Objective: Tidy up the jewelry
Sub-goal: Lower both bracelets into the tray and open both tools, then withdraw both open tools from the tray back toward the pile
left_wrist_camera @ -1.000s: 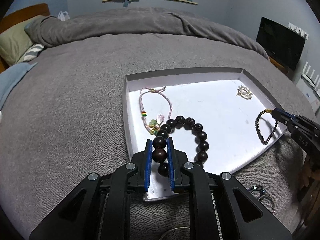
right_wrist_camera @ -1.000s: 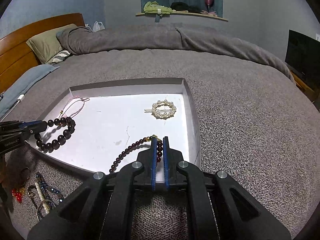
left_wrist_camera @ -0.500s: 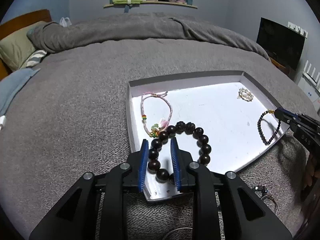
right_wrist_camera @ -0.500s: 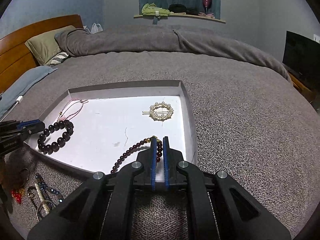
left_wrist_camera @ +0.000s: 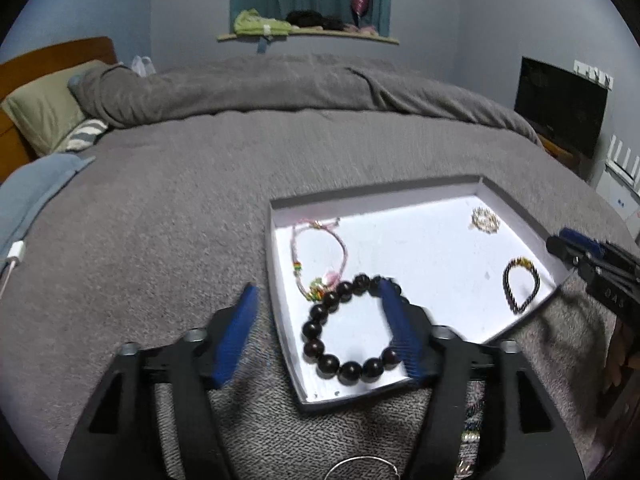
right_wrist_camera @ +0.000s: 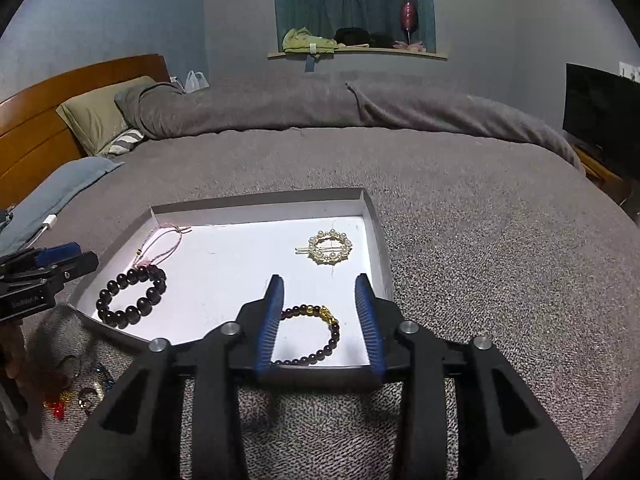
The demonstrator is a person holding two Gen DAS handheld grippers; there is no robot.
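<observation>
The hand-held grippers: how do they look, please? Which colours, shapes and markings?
Each hand-held gripper, left and right, has a black angular frame with triangular cut-outs, silver round bolt heads and two flat fingers lined with ribbed blue pads. Small pale lettering marks each body's side; it is too small to read. No cables or sleeves show.

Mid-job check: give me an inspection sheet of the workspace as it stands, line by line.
Surface: grey blanket on a bed.
Job's things: white tray holds large dark bead bracelet, small dark bead bracelet, pink cord bracelet, pearl hair clip.
Clutter: loose trinkets on the blanket beside the tray.
Grippers: left gripper and right gripper both opening, pads clear of the bracelets lying between them.
Cables: white cable at the bed's edge.
Surroundings: pillow, window ledge, dark screen.
</observation>
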